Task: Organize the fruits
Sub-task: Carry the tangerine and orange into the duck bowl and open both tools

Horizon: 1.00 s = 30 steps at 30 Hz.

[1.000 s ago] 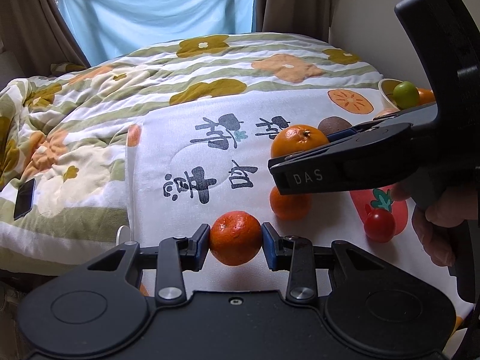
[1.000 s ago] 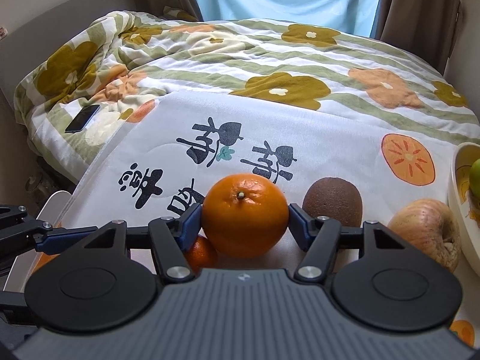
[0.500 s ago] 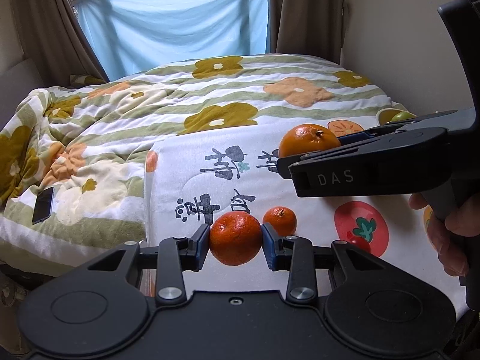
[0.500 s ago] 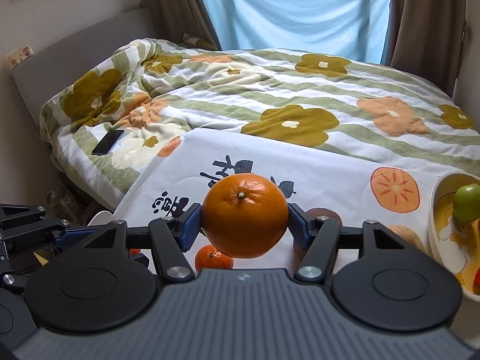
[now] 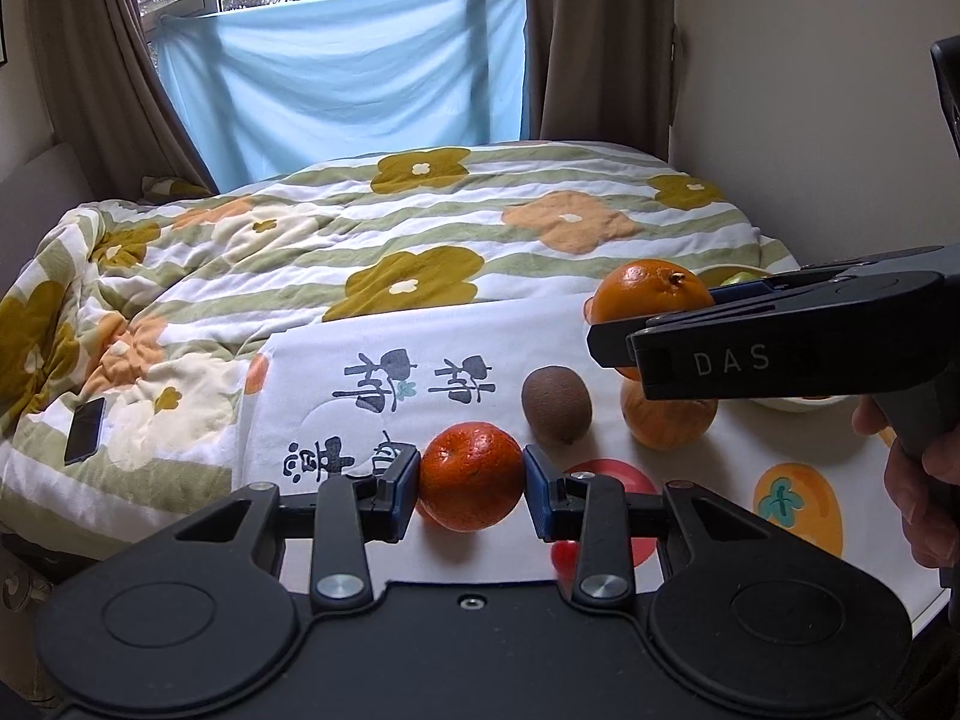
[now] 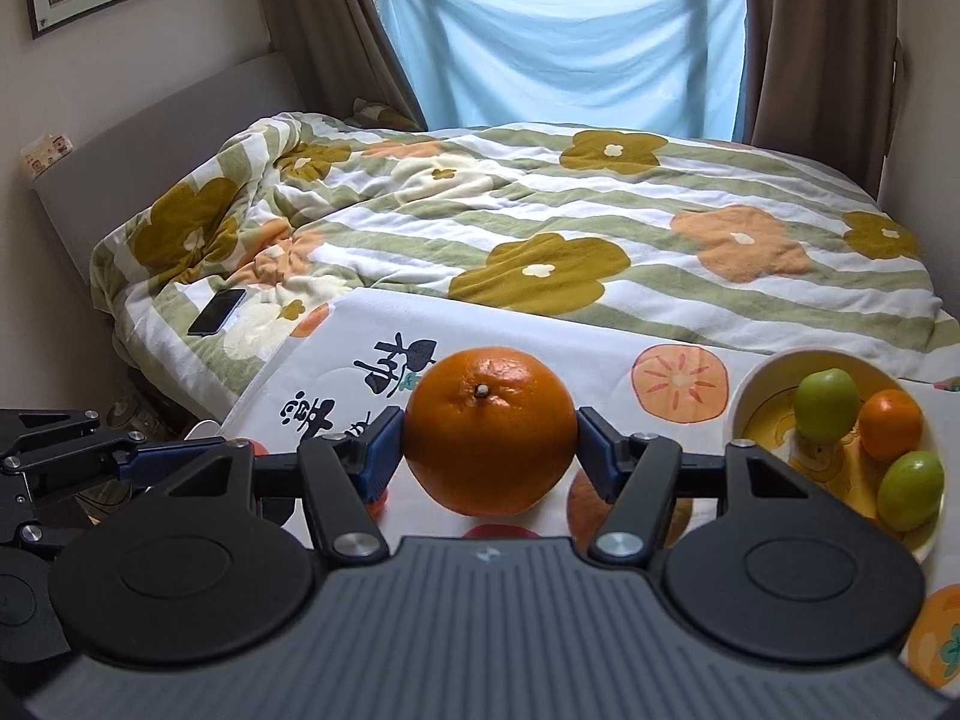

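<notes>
Right wrist view: right tool (image 6: 489,435) is gripping the large orange (image 6: 489,429) beside the bowl (image 6: 750,384); left tool (image 5: 471,474) is gripping a mandarin (image 5: 471,474) above the cloth. Carrying step; next, probably lowering each into the bowl.

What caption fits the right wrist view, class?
Right gripper clamps a large orange above the printed cloth, beside a bowl of fruit.

The left gripper (image 5: 470,475) clamps a small tangerine (image 5: 470,475); the right gripper (image 6: 489,430) clamps a large orange (image 6: 489,430), both tilted downward.
</notes>
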Tool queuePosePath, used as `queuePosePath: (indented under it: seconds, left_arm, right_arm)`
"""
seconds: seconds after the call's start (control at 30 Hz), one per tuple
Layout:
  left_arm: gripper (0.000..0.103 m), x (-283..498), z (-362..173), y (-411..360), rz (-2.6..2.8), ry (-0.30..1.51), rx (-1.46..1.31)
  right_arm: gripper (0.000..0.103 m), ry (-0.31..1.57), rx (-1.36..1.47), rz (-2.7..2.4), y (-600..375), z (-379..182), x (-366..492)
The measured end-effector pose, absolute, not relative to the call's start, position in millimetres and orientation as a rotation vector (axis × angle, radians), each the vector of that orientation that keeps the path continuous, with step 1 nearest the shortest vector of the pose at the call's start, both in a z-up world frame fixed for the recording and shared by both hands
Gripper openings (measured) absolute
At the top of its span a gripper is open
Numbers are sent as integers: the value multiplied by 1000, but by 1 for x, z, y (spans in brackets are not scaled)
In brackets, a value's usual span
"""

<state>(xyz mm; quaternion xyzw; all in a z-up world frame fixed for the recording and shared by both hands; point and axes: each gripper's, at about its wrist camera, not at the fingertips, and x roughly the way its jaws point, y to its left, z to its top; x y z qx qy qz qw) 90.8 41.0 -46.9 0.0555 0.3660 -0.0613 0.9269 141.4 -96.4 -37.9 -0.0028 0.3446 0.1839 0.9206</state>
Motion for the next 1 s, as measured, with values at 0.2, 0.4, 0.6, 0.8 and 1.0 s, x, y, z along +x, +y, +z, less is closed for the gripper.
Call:
queuePosePath:
  seconds: [0.2,0.4,0.6,0.8,1.0]
  left_arm:
    - [40,96,-36,1,-156,728,106]
    - [40,111,-33,-43,-202,717,115]
    - [40,130,-39,-84,-240,723,116]
    - [40,152,-53,-119,-260,737,126]
    - [40,177,-74,-151,-276,764,155]
  right_arm:
    - [76,694,11,342,-147,-24,139]
    - [76,684,20,295,-197,-20,145]
    - [76,704,23,249,-244,-30,159]
    - [76,727,11,226,-281,-44,176]
    - [76,758,1,232,-304,-61,193]
